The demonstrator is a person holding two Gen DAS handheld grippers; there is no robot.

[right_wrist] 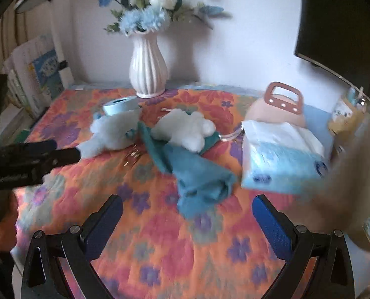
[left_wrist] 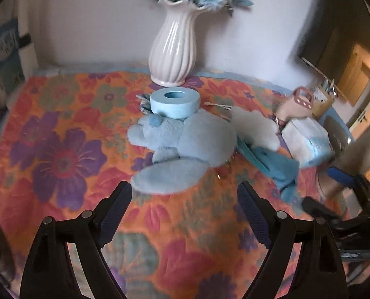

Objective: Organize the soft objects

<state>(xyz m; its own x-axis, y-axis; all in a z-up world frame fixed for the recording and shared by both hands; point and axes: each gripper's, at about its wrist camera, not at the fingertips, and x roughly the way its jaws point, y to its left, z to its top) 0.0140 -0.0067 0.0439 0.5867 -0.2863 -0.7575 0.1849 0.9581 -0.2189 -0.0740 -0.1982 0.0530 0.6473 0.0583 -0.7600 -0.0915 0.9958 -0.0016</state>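
Note:
A light blue plush toy [left_wrist: 182, 147] lies on the flowered quilt [left_wrist: 60, 149], just beyond my open, empty left gripper [left_wrist: 185, 191]. A white fluffy wad [left_wrist: 257, 127] and a teal cloth [left_wrist: 279, 167] lie to its right. In the right wrist view the teal cloth [right_wrist: 197, 172] lies crumpled just beyond my open, empty right gripper [right_wrist: 187, 206], with the white wad [right_wrist: 185, 129] on its far end and the plush toy [right_wrist: 110, 134] to the left. The left gripper's body [right_wrist: 30, 162] shows at the left edge.
A blue tape roll [left_wrist: 175, 101] and a white ribbed vase [left_wrist: 172, 49] with flowers stand behind the toy. A tissue pack [right_wrist: 282, 159] and a pink handled bag [right_wrist: 279, 109] sit at the right. Small metal clips [right_wrist: 132, 157] lie near the cloth. A dark screen [right_wrist: 339, 25] hangs on the right.

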